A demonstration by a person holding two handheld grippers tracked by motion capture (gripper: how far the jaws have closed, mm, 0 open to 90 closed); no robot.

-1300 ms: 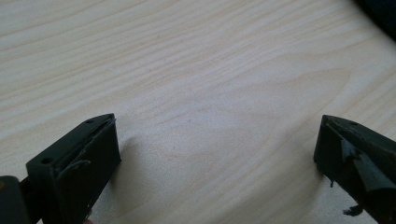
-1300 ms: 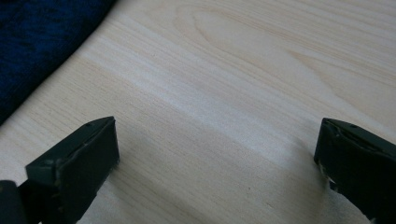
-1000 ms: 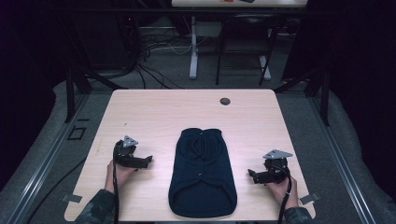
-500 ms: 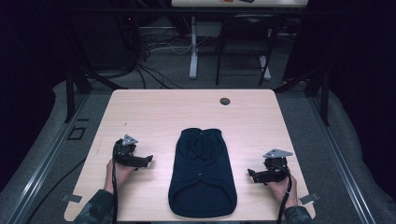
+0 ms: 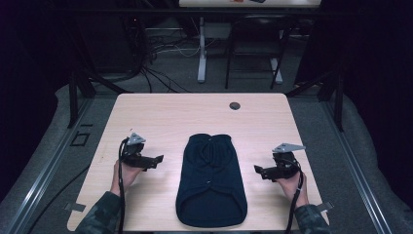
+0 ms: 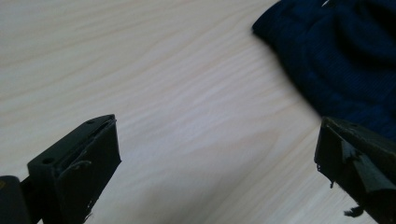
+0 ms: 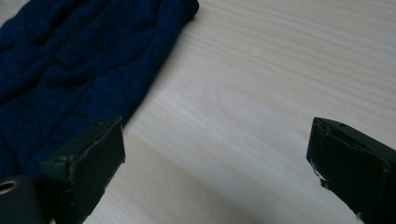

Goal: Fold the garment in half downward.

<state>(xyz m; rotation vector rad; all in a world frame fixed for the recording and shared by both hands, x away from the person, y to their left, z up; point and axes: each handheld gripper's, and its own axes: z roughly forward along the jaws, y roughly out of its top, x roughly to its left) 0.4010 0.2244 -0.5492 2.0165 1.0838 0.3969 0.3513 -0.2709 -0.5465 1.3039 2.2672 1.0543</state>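
A dark navy knitted garment (image 5: pixel 210 181) lies flat in the middle of the light wooden table (image 5: pixel 165 114), its narrow end pointing away from me. My left gripper (image 5: pixel 157 159) rests on the table to the garment's left, open, its jaws aimed at the cloth with a gap of bare wood between. My right gripper (image 5: pixel 258 169) sits to the garment's right, also open and pointing at it. The left gripper view has the ribbed garment (image 6: pixel 345 60) at the upper right, behind the right jaw. In the right gripper view the garment (image 7: pixel 79 60) covers the upper left.
A small dark round cap (image 5: pixel 234 106) sits near the table's far edge. Beyond the table stand desk legs (image 5: pixel 201 48) and loose cables (image 5: pixel 160 46) on the floor. Metal rails (image 5: pixel 44 165) run along both sides of the table.
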